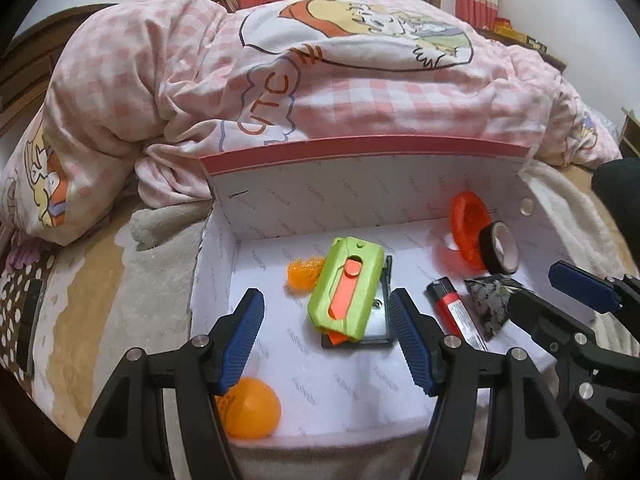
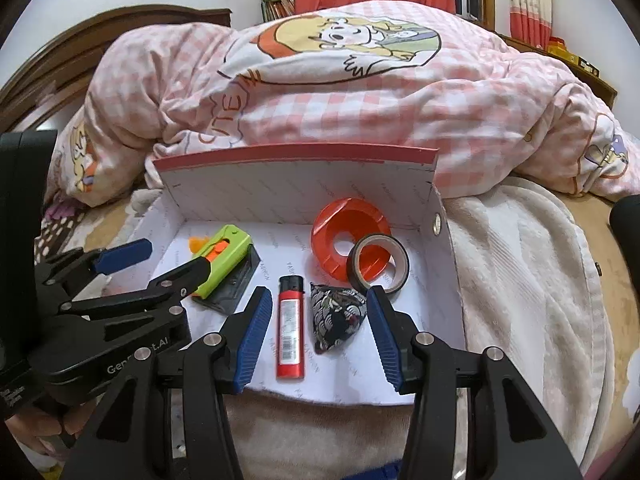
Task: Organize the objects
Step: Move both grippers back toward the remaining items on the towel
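A white cardboard box (image 2: 248,194) with a red rim sits on a bed, mid-frame in both views. Inside lie a green-and-orange utility knife (image 1: 346,288) at centre, a red lighter (image 2: 290,328), a patterned fabric pouch (image 2: 338,316), a black tape roll (image 2: 378,264) and an orange ring-shaped disc (image 2: 348,236). An orange ball (image 1: 248,408) rests lower left. The left gripper (image 1: 326,338) and right gripper (image 2: 316,334) both hover with jaws apart, empty.
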Tool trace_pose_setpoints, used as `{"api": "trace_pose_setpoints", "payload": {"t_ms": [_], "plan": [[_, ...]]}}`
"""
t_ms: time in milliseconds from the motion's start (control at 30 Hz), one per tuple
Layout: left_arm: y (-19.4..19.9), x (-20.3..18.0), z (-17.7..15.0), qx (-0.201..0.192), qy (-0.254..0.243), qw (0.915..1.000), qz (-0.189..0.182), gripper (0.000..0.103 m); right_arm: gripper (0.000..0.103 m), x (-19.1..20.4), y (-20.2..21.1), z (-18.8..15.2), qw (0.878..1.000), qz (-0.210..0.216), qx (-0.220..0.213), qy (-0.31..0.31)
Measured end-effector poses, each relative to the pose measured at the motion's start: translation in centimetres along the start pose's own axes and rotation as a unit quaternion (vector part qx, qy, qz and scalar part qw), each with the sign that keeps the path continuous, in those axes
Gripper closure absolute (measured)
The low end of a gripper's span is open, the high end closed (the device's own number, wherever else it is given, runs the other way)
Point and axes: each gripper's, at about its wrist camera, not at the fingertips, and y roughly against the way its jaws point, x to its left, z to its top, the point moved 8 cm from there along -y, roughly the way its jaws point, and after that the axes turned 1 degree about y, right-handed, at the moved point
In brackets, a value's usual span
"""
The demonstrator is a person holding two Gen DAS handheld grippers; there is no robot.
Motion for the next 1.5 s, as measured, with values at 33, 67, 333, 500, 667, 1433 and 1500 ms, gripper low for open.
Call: {"api": "trace_pose_setpoints", "payload": {"t_ms": [33, 67, 333, 500, 667, 1433, 1500], "plan": [[0.4, 0.0, -0.1, -0.002, 0.001, 1.0, -0.002, 0.038, 0.052, 0.1, 0.4, 0.0, 1.0, 0.004, -0.003, -0.002], [0.7, -0.1, -0.2, -0.003, 0.002, 1.0, -0.005, 0.038, 0.052, 0.1, 0.7, 0.0, 1.0, 0.006, -0.005, -0.002], [3.0, -0.1, 0.0, -0.018, 0.004, 0.9998, -0.011, 0.038, 0.052, 0.7, 2.9, 0.1, 1.0, 0.012, -0.028, 0.002], [4.8, 0.2, -0.2, -0.033, -0.001, 0.9994, -0.011, 0.038, 0.052, 0.9, 4.2, -0.3, 0.999, 0.018, -0.038, 0.003], [6.4, 0.7, -1.6, -0.039, -0.006, 0.9992, -0.011, 0.038, 0.052, 0.9, 5.7, -1.5, 0.999, 0.024, -0.044, 0.004], [6.1, 0.2, -10.5, 0.028, 0.04, 0.9967, -0.065, 0.038, 0.052, 1.5, 6.8, -11.3, 0.999, 0.032, 0.013, 0.02], [5.7, -0.2, -10.8, 0.04, 0.048, 0.9958, -0.066, 0.038, 0.052, 1.7, 6.8, -11.5, 0.999, 0.026, 0.013, 0.028]]}}
